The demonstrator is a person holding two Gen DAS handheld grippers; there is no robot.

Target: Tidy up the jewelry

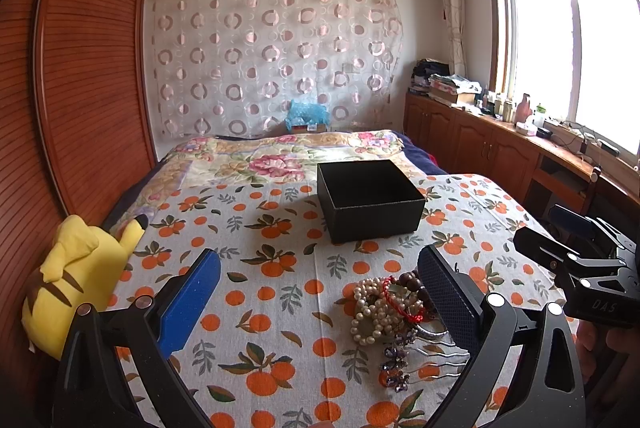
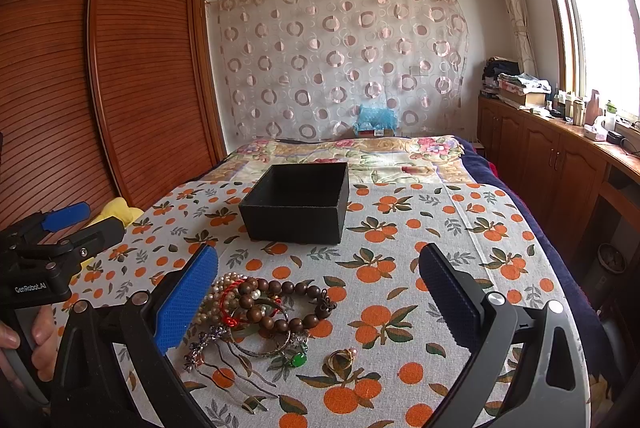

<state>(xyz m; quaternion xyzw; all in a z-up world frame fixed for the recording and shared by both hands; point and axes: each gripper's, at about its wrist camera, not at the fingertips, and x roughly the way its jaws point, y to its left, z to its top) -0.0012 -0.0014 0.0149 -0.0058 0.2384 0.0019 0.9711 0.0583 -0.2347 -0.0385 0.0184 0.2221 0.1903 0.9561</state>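
Observation:
A heap of jewelry (image 2: 256,312) lies on the orange-print cloth: pearl strands (image 1: 370,312), brown wooden beads (image 2: 280,302), a red cord bracelet, a purple hair comb (image 2: 208,346), a green-stone ring (image 2: 298,359) and a gold ring (image 2: 340,358). An open, empty black box (image 2: 298,204) stands behind the heap; it also shows in the left wrist view (image 1: 370,202). My left gripper (image 1: 320,292) is open, with the heap by its right finger. My right gripper (image 2: 318,294) is open above the heap, holding nothing.
A yellow plush toy (image 1: 80,276) lies at the cloth's left edge beside the wooden wardrobe (image 1: 80,68). A floral quilt (image 2: 352,156) covers the bed behind the box. Wooden cabinets (image 2: 560,156) with clutter run along the right under the window.

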